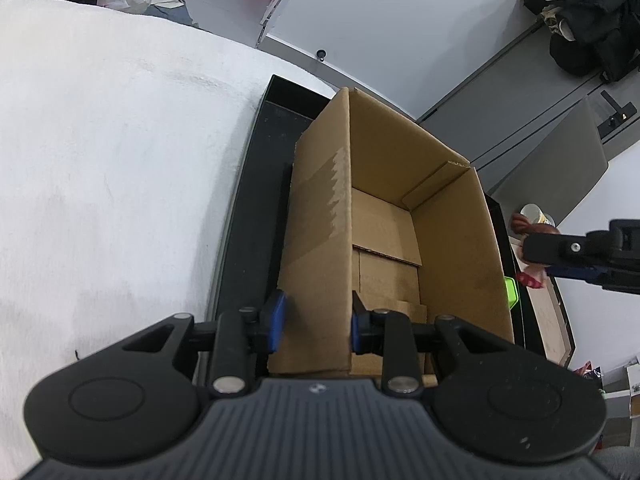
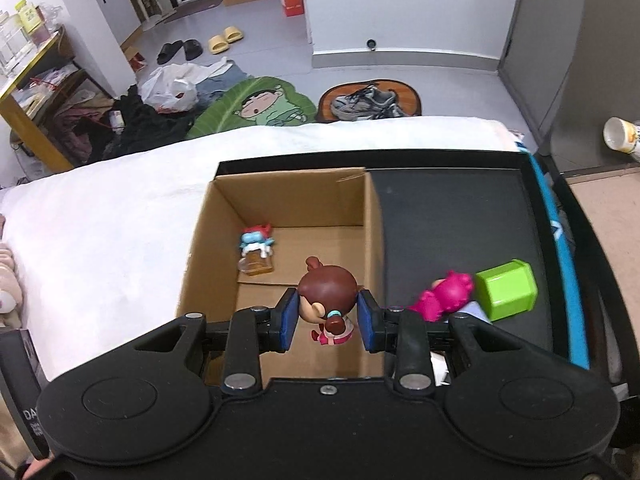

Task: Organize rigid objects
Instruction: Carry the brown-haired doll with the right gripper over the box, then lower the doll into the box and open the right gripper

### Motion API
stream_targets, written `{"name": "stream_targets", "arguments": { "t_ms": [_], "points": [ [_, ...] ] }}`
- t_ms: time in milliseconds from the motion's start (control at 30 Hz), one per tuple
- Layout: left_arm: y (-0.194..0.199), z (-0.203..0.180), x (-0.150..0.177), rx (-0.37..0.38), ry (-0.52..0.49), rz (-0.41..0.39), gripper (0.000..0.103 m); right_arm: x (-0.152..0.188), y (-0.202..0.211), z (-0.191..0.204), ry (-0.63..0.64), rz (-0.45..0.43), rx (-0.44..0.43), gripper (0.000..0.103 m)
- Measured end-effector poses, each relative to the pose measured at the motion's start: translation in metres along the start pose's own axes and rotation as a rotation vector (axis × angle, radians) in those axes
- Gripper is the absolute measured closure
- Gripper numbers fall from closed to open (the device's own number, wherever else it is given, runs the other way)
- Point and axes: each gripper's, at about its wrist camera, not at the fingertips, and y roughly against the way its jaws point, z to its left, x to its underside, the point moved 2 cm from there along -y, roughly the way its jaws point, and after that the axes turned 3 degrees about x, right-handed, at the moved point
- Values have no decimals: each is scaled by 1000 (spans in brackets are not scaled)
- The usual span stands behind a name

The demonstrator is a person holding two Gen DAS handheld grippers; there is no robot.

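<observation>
An open cardboard box (image 2: 288,208) stands in a black tray (image 2: 460,224) on a white-covered surface. My right gripper (image 2: 329,320) is shut on a brown-haired doll figure (image 2: 328,296) and holds it over the box's near right part. A small blue-and-red figure on a brown base (image 2: 256,252) lies on the box floor. A pink figure (image 2: 444,292) and a green block (image 2: 508,288) lie on the tray right of the box. My left gripper (image 1: 318,322) straddles the box's left wall (image 1: 320,208), its pads apart. The right gripper with the doll shows at the right edge of the left wrist view (image 1: 532,248).
The white cover (image 2: 100,232) spreads left of the tray. A blue-edged board (image 2: 560,232) lies along the tray's right side. Shoes, bags, a leaf-shaped mat and clothes lie on the floor beyond. A mug (image 2: 622,136) stands at the right.
</observation>
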Motion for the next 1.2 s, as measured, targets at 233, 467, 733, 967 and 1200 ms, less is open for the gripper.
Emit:
{"name": "stream_targets", "arguments": {
  "t_ms": [233,467,733,967,1200],
  "points": [
    [-1,0,0,5,4,1,74,0,-10,26,22,16,-42,72],
    [0,0,1,10,1,0,74,2,-24,41,18,37,-73,71],
    [-1,0,2,14,2,-1,74,10,-47,42,-52,67,-93,71],
    [-1,0,2,16,2,0,74,23,-68,39,-112,100,-88,71],
    [0,1,2,16,2,0,74,26,-73,39,-157,78,-84,71]
  ]
}}
